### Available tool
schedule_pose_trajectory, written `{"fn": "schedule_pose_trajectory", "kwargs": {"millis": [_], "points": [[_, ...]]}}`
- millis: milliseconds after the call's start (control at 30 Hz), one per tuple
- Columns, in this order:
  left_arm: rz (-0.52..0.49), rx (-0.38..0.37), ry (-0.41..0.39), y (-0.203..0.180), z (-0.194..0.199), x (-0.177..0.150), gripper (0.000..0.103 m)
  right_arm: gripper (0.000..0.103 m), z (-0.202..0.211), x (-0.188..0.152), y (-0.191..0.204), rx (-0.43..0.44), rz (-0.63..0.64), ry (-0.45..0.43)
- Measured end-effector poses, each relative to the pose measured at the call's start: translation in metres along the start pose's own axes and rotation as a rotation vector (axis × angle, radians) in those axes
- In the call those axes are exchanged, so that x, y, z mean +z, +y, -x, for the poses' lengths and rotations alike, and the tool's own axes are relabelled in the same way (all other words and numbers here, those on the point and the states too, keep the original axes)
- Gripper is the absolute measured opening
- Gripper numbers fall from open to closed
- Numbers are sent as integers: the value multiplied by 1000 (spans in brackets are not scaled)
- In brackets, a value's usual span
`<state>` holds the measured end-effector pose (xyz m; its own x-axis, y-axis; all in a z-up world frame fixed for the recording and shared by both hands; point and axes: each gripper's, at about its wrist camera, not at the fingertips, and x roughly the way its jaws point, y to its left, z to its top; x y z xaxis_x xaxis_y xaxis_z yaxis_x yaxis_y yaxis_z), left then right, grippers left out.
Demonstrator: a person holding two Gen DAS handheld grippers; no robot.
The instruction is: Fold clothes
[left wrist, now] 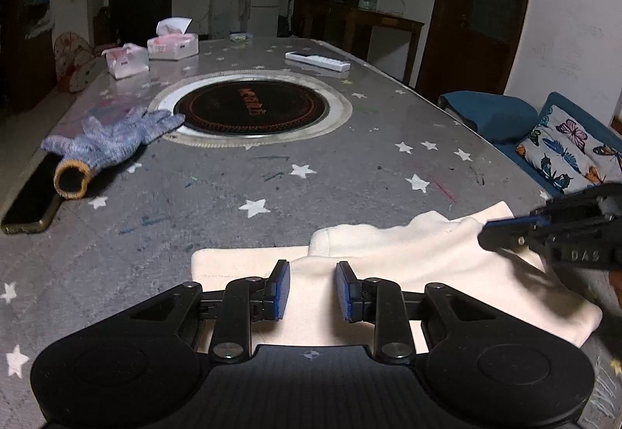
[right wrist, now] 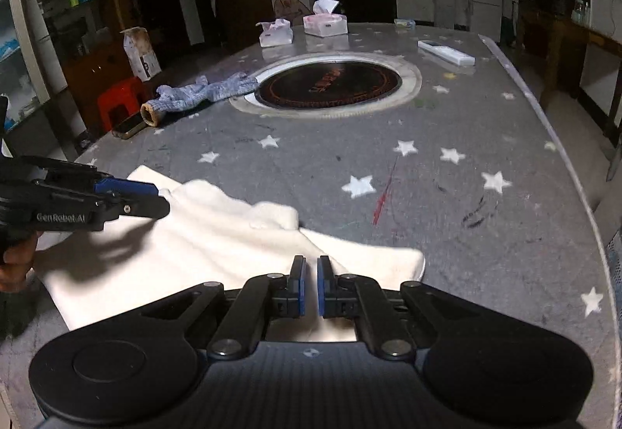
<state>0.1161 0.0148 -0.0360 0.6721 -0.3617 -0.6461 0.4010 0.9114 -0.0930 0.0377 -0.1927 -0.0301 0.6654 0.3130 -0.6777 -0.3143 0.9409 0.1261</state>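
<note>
Star-patterned table [left wrist: 350,164] bears cream garment [left wrist: 447,258] (partly folded); left gripper [left wrist: 313,289] parted, right gripper [right wrist: 310,285] nearly closed.

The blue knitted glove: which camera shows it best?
The left wrist view: the blue knitted glove lies close and large, fingers and yellow-brown cuff plain. In the right wrist view the glove is farther, smaller and foreshortened.
</note>
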Motion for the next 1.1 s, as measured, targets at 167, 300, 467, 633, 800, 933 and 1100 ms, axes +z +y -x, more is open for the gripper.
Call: {"fn": "schedule_pose_trajectory", "kwargs": {"millis": [167, 300, 467, 633, 800, 933, 1100], "points": [[-1, 19, 4, -2, -4, 2, 29, 5, 1, 8, 12, 34, 27, -33], [-7, 37, 9, -3, -7, 2, 30, 5, -16, 12, 14, 21, 30, -4], [-17, 49, 6, -7, 1, 2, 34, 6, -7, 15, 20, 17, 36, -18], [-21, 57, -12, -11, 14, -1, 40, 7, 11, 6, 36, 55, 62, -29], [-31, 78, -29, -14, 32, -8, 48, 17, 32, -7, 56, 98, 103, -42], [-15, 88, -34, -13, 46, -17, 50, 27, 45, -22, 63, 118, 101, -38], [-11, 130, -64, -14, 69, -38, 50, 27, 52, -37, 61, 96, 89, -47]]}}
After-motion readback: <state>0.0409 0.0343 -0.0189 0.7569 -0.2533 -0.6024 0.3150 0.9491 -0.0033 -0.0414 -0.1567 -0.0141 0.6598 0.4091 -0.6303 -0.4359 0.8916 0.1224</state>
